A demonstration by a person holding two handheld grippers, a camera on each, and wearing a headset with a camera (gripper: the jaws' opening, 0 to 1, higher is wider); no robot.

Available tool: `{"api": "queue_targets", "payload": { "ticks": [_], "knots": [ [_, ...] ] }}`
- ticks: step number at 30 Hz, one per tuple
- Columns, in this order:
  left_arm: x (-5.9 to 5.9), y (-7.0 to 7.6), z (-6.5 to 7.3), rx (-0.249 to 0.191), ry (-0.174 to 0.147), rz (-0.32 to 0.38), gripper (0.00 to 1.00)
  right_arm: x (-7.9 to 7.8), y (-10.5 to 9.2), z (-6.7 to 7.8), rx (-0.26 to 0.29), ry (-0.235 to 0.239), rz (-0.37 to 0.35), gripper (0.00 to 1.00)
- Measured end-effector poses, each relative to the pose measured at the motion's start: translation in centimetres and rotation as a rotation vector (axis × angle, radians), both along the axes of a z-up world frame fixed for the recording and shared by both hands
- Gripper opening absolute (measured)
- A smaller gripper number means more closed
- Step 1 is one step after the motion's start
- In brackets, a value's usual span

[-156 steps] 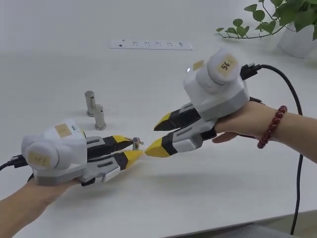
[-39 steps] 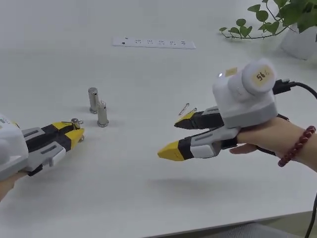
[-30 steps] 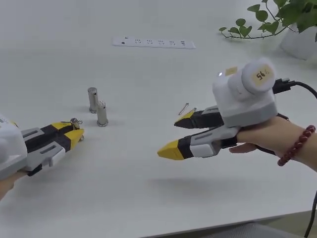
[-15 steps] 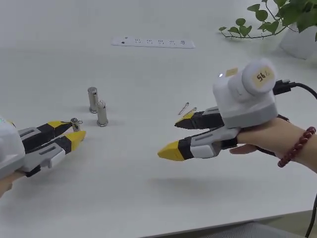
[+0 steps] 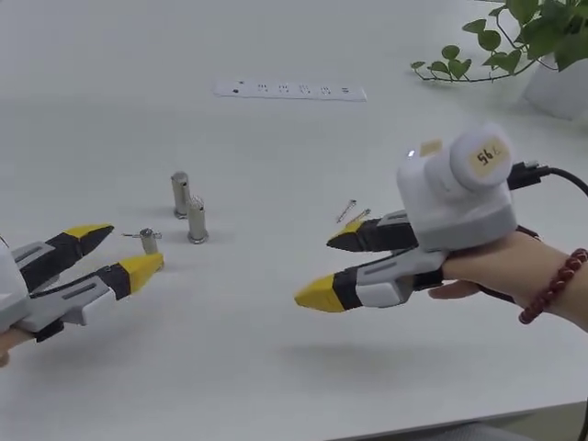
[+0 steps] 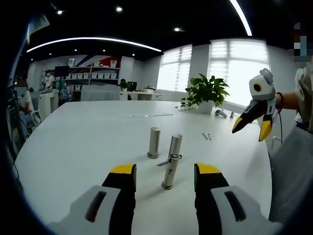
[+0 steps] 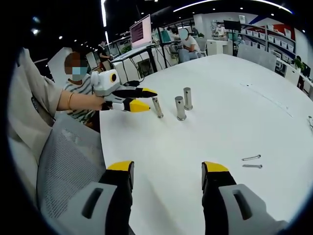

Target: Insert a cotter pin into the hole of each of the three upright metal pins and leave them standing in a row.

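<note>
Tabletop (image 5: 276, 367) is white and wide. Nearest on it, at the left edge, is the left gripper (image 5: 118, 250), with its jaws spread wide and nothing held between them. At the near right a hand (image 5: 496, 266) with a red bead bracelet (image 5: 551, 287) holds the right gripper (image 5: 322, 271) a little above the table. Its jaws are also spread and hold nothing.

Just in front of the yellow tips of the left gripper stands the nearest metal pin (image 5: 149, 243), upright. One inserted cotter pin (image 5: 136, 235) goes across it near the top and sticks out on both sides. In the left gripper view this pin stands between the two tips with a gap on each side, so no jaw touches it.

A little further two more metal pins (image 5: 197, 219) stand upright, close to each other, one behind the other. That makes three metal pins in all, and in the right gripper view they form a rough line.

Beyond the right gripper two loose cotter pins (image 5: 345, 211) lie flat on the table, side by side and near each other. With the inserted one, there are three cotter pins.

Far back lies one white power strip (image 5: 289, 90). In the far right corner stands one white pot (image 5: 556, 87), the only container, and in it grows a green leafy plant (image 5: 542, 28) whose stems trail over the table.
</note>
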State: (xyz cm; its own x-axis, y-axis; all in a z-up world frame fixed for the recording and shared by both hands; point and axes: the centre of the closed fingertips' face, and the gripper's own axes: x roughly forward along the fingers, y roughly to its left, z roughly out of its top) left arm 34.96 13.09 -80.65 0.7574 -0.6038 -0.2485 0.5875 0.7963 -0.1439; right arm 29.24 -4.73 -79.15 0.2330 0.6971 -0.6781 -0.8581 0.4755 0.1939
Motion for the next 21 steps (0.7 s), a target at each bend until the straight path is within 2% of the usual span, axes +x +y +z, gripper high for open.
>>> {"api": "queue_targets", "payload": {
  "ticks": [6,12,21],
  "knots": [
    [0.1,0.1,1.4,-0.019,-0.01,0.003,0.48,0.0,0.0,0.1,0.008,0.0,-0.002,0.59],
    [0.5,-0.4,2.9,-0.014,-0.016,-0.014,0.48,-0.1,0.2,0.2,0.012,-0.003,0.002,0.59],
    [1.2,-1.8,3.6,0.045,-0.006,-0.071,0.43,-0.3,0.2,0.7,0.022,-0.009,-0.001,0.59]
  ]
}}
